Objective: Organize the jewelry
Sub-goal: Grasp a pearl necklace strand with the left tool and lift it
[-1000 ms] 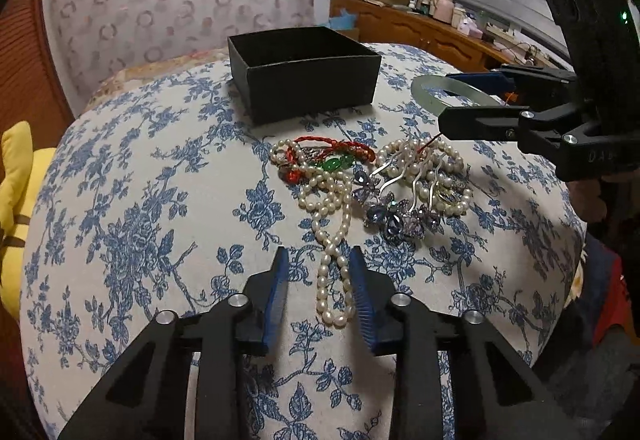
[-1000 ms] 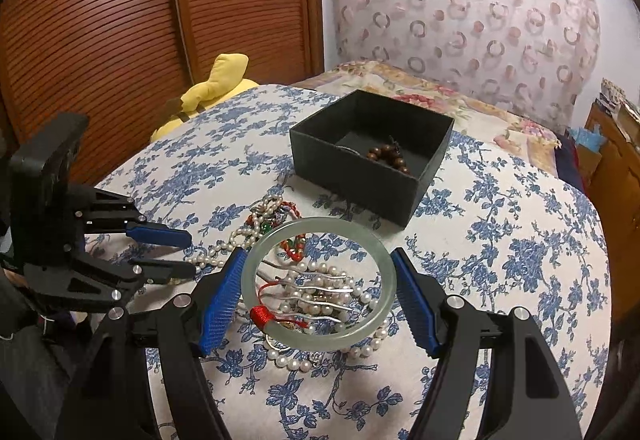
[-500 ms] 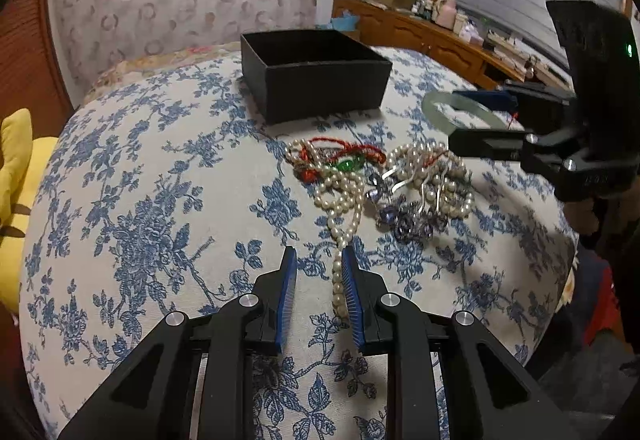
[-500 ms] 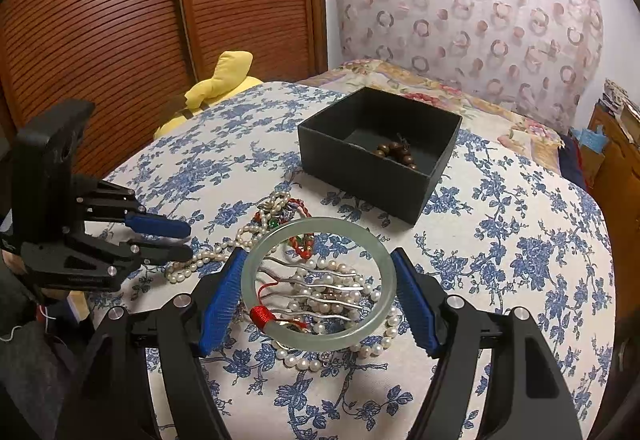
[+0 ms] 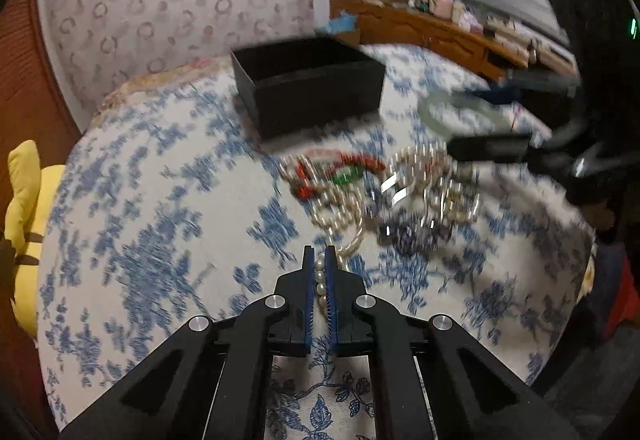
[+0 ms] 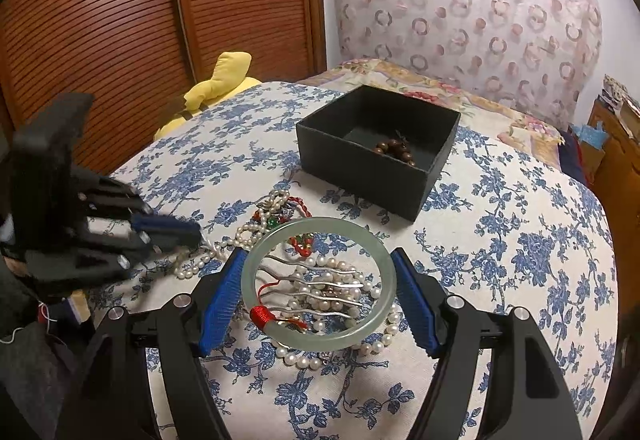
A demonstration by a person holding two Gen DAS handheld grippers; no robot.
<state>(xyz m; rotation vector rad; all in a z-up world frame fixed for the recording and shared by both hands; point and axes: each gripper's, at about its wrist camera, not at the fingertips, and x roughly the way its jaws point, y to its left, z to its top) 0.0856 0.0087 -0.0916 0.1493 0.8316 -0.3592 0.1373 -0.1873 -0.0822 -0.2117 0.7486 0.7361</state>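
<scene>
My left gripper [image 5: 319, 272] is shut on the end of a pearl necklace [image 5: 340, 212] that trails into the jewelry pile [image 5: 380, 196] on the blue-flowered table. My right gripper [image 6: 318, 290] is shut on a pale green jade bangle [image 6: 280, 332] with a red cord, held above the pile [image 6: 320, 288]. The bangle also shows blurred in the left wrist view [image 5: 452, 108]. The black box [image 6: 376, 148] stands beyond the pile and holds a brown bead bracelet [image 6: 394, 151]. The left gripper shows in the right wrist view [image 6: 168, 230] at the pile's left edge.
Red and green beads [image 5: 340, 168] and a silver hair comb [image 6: 316, 286] lie in the pile. A yellow cushion [image 6: 216, 84] sits past the table's far left edge. A wooden dresser [image 5: 432, 28] stands behind the table.
My left gripper has moved forward and closed on the end of the pearl necklace. My right gripper has kept hold of the bangle, nearly still above the pile.
</scene>
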